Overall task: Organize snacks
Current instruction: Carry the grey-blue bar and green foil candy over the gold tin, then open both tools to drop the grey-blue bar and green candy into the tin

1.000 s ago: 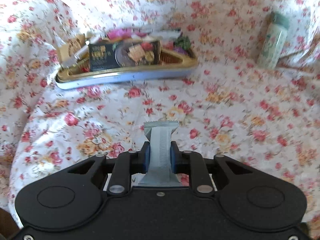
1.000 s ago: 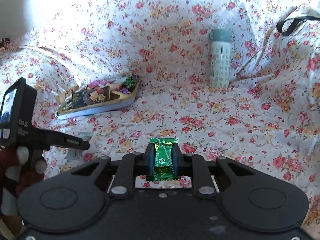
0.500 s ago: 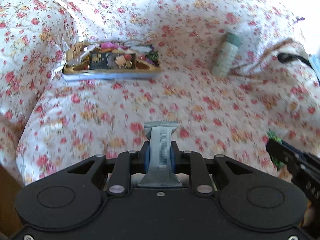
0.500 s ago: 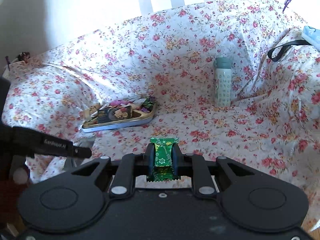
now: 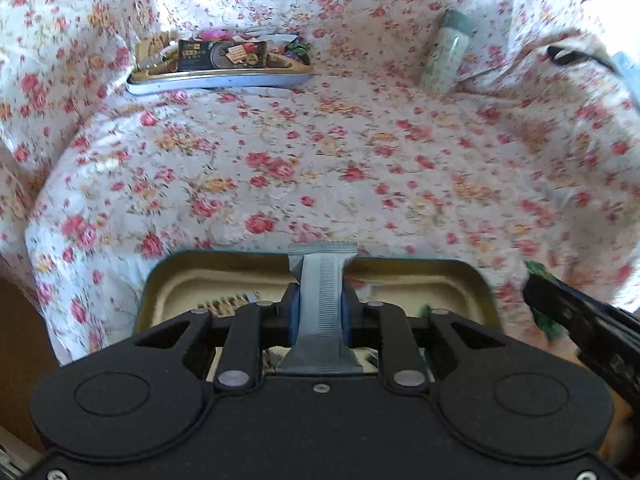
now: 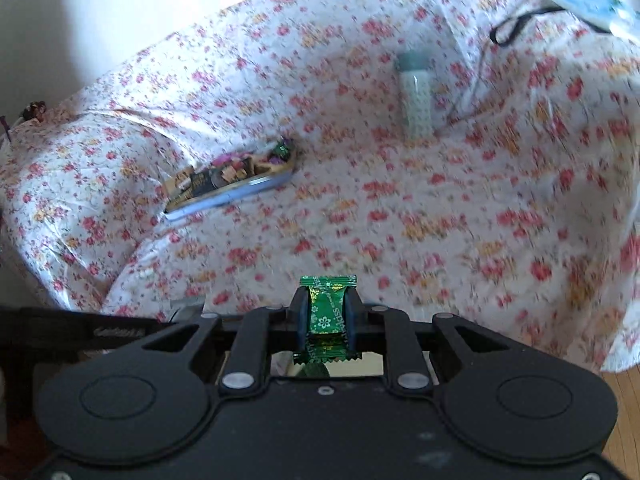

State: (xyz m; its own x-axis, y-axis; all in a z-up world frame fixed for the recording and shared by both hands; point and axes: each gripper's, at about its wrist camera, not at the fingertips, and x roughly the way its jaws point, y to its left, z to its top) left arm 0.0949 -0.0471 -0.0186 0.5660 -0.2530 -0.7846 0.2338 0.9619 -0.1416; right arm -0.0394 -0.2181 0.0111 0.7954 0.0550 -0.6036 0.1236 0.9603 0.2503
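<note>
Both grippers had drawn back from the full tray; the left gripper, fingers clenched on a grey packet, now hung over an emptier tin, and the right gripper gripped a green candy.

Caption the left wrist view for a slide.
Left gripper clamps a grey ridged snack wrapper above a near cream-lined tin on floral cloth.

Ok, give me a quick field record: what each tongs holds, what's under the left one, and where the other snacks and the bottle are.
left tongs: shut on grey snack
right tongs: shut on green candy
below left tongs: open tin, a few snacks inside
far tray: on the floral cloth, full of mixed snacks
bottle: on the cloth, right of the tray, apart from it
</note>
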